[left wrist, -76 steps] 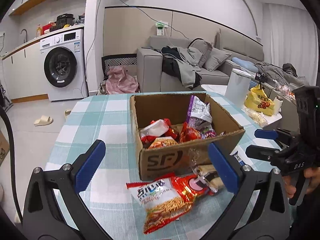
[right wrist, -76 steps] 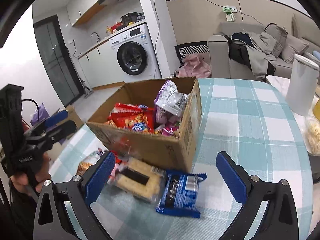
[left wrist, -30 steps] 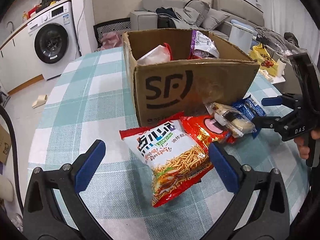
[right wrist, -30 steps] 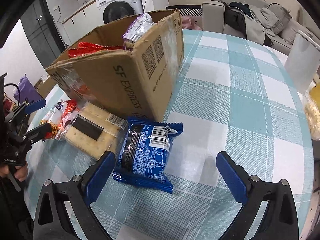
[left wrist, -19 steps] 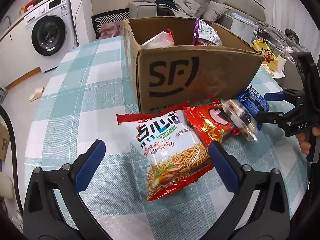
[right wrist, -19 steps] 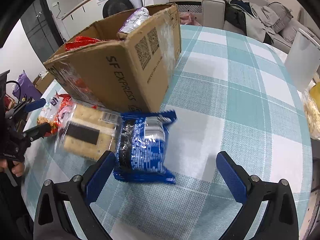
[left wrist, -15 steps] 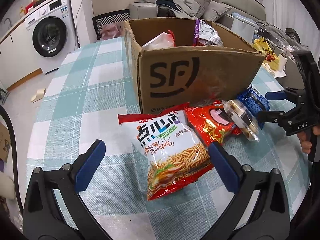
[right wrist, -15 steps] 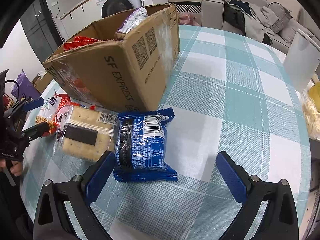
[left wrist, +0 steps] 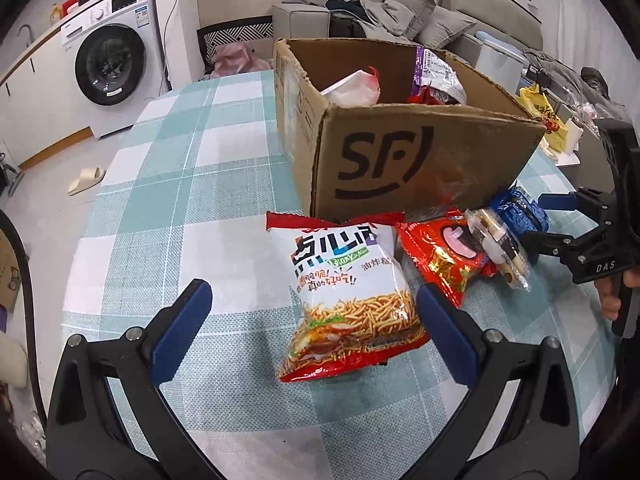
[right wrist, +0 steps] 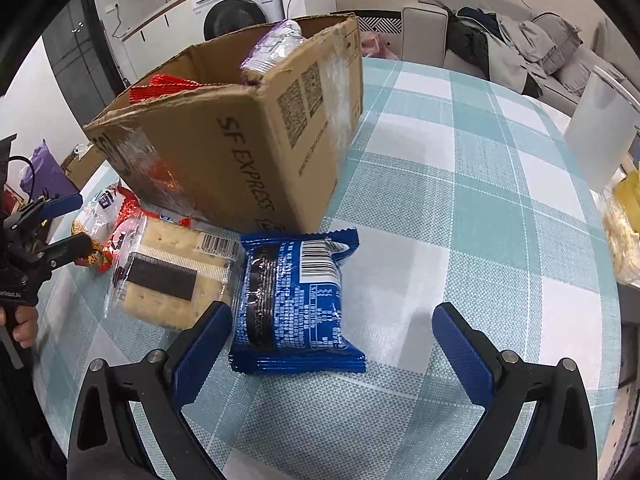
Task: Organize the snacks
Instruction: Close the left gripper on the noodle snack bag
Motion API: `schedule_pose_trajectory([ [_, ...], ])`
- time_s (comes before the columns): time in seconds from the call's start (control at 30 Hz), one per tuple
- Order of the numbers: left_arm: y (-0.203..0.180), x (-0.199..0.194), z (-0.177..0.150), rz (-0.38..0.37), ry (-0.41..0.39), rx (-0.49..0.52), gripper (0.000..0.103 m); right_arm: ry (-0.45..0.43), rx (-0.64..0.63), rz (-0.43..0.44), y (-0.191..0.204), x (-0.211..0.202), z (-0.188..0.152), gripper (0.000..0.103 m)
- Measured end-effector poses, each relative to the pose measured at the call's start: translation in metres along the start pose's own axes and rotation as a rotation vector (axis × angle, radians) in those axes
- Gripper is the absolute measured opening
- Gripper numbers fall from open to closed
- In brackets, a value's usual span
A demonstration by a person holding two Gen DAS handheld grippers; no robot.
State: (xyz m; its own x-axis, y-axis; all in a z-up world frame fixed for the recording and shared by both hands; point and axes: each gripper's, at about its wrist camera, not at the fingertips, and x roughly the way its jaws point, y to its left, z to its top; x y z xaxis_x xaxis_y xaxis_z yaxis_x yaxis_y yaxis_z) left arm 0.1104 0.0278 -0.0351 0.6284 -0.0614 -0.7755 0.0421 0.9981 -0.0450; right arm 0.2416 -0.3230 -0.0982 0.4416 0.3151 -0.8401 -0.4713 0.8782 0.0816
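A cardboard SF box [left wrist: 404, 152] [right wrist: 256, 148] holding several snack bags stands on the checked table. In front of it lie a white noodle-snack bag [left wrist: 348, 288], a red bag [left wrist: 444, 256], a clear cracker pack [right wrist: 172, 276] [left wrist: 500, 248] and a blue cookie pack [right wrist: 296, 296] [left wrist: 520, 216]. My left gripper [left wrist: 312, 312] is open, its fingers on either side of the noodle-snack bag's lower half. My right gripper [right wrist: 332, 336] is open around the near end of the blue cookie pack. Each gripper also shows in the other's view, the left gripper [right wrist: 60, 220] and the right gripper [left wrist: 548, 220].
A white cylinder [right wrist: 600, 132] and a bag of light snacks [right wrist: 620, 240] sit at the table's right edge. Behind are a washing machine [left wrist: 108, 60], a grey sofa with clothes [left wrist: 384, 12] and a slipper [left wrist: 86, 180] on the floor.
Both grippers have dropped lower and moved in over the loose snacks, the left onto the noodle-snack bag, the right onto the blue pack. The cracker pack shifted slightly beside the blue pack.
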Motion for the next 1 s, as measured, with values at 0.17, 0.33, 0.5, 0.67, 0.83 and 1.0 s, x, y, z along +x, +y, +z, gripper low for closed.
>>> schedule_pose_trajectory([
  [0.17,-0.006,0.005,-0.002,-0.013,-0.002,0.008,0.087,0.001,-0.006,-0.013,0.003,0.0,0.0,0.102],
  [0.33,-0.009,0.009,-0.004,-0.063,0.009,-0.01,0.064,-0.017,-0.008,-0.005,0.006,-0.005,0.001,0.102],
  [0.5,-0.012,0.009,-0.004,-0.078,0.0,-0.003,0.052,-0.021,-0.016,-0.003,0.009,-0.008,0.0,0.102],
  [0.67,-0.008,0.005,-0.003,-0.093,-0.012,-0.024,0.049,-0.019,-0.011,-0.002,0.007,-0.007,0.0,0.101],
  [0.83,-0.002,-0.005,0.001,-0.107,-0.043,-0.046,0.049,-0.024,-0.006,0.001,0.004,-0.007,0.001,0.1],
  [1.0,0.001,-0.016,0.004,-0.105,-0.069,-0.053,0.049,-0.019,-0.007,0.009,0.003,-0.006,0.001,0.09],
])
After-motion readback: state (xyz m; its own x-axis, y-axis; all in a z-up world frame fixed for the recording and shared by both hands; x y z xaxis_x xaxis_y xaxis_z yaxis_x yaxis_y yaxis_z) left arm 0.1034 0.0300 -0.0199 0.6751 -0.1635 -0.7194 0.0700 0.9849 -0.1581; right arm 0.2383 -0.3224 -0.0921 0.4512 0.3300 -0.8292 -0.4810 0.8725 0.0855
